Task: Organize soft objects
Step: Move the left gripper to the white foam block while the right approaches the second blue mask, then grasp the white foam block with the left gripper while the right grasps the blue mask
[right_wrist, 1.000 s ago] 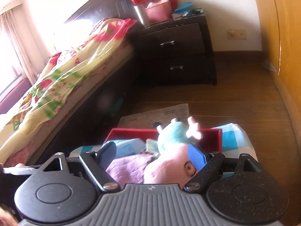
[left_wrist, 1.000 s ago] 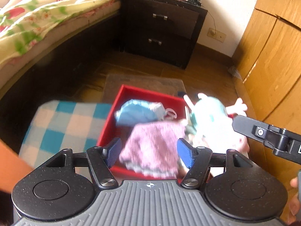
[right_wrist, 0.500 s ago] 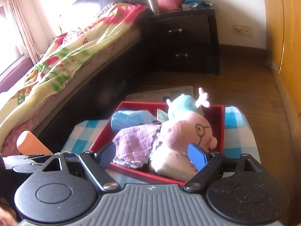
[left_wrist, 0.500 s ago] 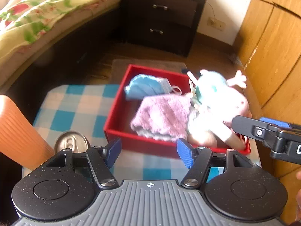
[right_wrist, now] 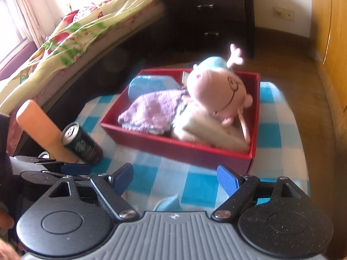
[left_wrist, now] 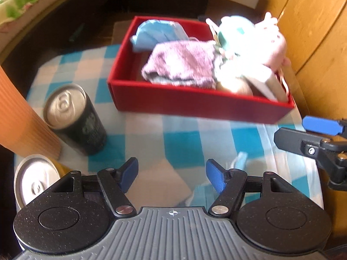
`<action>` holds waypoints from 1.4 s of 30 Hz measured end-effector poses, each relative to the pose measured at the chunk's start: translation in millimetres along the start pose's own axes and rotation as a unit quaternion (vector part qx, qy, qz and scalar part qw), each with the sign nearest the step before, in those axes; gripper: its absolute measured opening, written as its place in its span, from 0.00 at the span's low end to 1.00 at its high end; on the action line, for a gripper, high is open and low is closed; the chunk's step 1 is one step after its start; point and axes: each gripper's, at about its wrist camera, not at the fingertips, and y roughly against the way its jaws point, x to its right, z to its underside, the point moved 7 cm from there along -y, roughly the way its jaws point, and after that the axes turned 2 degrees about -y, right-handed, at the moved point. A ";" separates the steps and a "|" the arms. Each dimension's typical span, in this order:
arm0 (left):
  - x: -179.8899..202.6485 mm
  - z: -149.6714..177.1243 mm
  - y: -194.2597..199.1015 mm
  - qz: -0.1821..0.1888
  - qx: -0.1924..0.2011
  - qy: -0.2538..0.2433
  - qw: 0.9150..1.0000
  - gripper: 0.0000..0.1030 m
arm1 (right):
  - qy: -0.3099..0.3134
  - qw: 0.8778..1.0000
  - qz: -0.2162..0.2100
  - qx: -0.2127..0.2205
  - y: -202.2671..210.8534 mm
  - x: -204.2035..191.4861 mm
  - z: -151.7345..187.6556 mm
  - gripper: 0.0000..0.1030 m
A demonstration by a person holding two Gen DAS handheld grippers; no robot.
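Cloth piece (left_wrist: 167,182) on checked cover lies flat directly below left gripper (left_wrist: 171,174), between its wide, empty, just-opening jaws; right gripper (right_wrist: 174,178), also wide and empty, beside.

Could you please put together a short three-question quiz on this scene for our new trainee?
1. True or false: the pig plush lies inside the red box.
2. Which lies left of the plush in the box: A) purple knit cloth, B) a book, C) a shoe?
3. What colour is the upright can nearest the box?

Key: 1 true. 2 A. 3 black; it stands on the checked cloth, outside the box.
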 end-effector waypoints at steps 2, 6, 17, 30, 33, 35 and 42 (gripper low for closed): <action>0.7 4.9 -4.4 -0.004 -0.008 -0.006 1.000 0.67 | 0.002 1.000 -0.002 -0.001 1.1 -2.1 3.7 0.62; -0.9 9.2 -17.7 -0.004 -0.022 -0.013 1.000 0.67 | 0.010 1.000 -0.009 -0.012 -0.5 -9.3 13.1 0.62; 14.4 51.8 -21.0 -0.007 -0.066 -0.025 0.997 0.79 | 0.023 0.998 -0.009 -0.056 -10.1 -0.3 37.0 0.62; 12.6 78.4 11.8 -0.026 -0.042 -0.046 0.998 0.77 | 0.086 0.990 -0.002 -0.114 -26.5 -6.4 87.0 0.63; 8.3 82.8 1.4 -0.004 -0.061 -0.056 0.997 0.74 | 0.086 0.988 0.002 -0.126 -37.0 -9.4 89.8 0.63; 7.0 84.4 -2.7 0.002 -0.063 -0.074 0.995 0.76 | 0.100 0.986 0.006 -0.131 -42.4 -11.8 92.2 0.63; 20.2 96.8 1.8 0.034 -0.067 -0.111 0.991 0.81 | 0.132 0.980 0.003 -0.152 -57.8 -17.5 103.0 0.61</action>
